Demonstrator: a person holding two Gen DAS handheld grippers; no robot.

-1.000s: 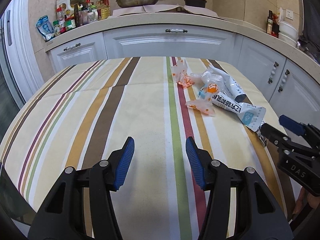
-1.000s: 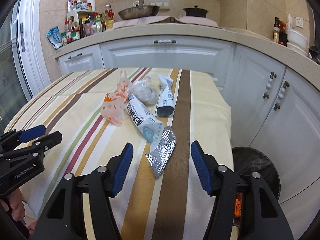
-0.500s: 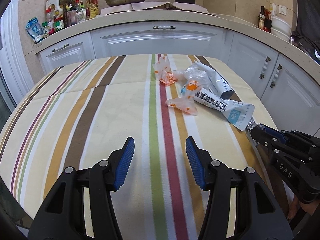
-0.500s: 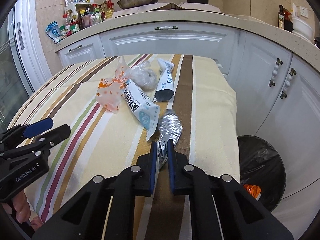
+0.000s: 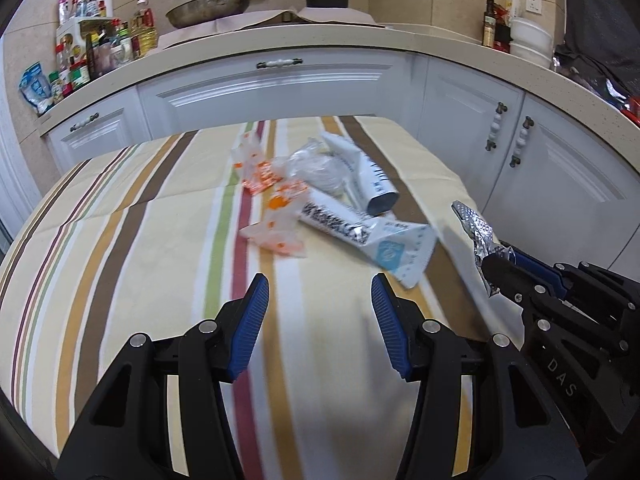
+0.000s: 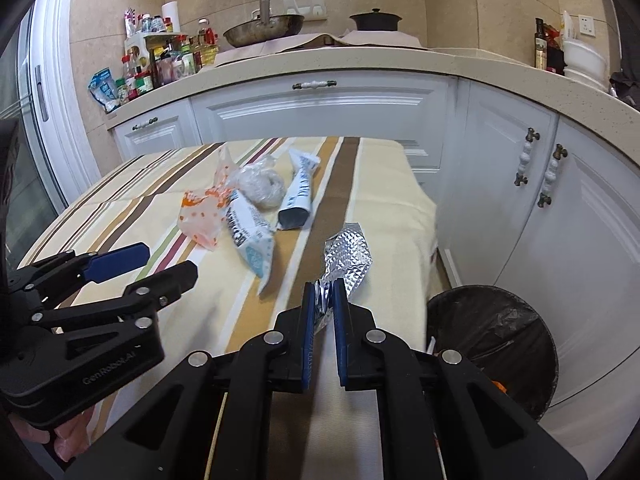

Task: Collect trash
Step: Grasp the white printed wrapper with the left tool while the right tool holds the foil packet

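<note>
My right gripper [image 6: 324, 292] is shut on a crumpled silver foil wrapper [image 6: 349, 254], lifted just off the striped tablecloth [image 6: 128, 208]; the same foil wrapper [image 5: 474, 230] shows at the right of the left wrist view. My left gripper [image 5: 320, 296] stands open over the cloth with nothing between its fingers. Ahead of it lies a heap of trash: a white printed packet [image 5: 368, 236], a blue-white tube wrapper [image 5: 372, 184], orange-dotted plastic bags [image 5: 276, 232] and a clear crumpled bag [image 5: 316, 166]. A black bin [image 6: 496, 344] with a dark liner stands on the floor to the right of the table.
White cabinets [image 6: 320, 108] and a beige counter [image 6: 360, 60] curve behind and to the right of the table. On the counter stand a wok [image 6: 264, 30], a black pot [image 6: 375, 20] and a rack of bottles [image 6: 160, 60]. A person's hand [image 6: 68, 436] holds the left gripper.
My right gripper closed on the foil wrapper and raised it off the cloth. My left gripper moved rightward toward the trash heap, staying open.
</note>
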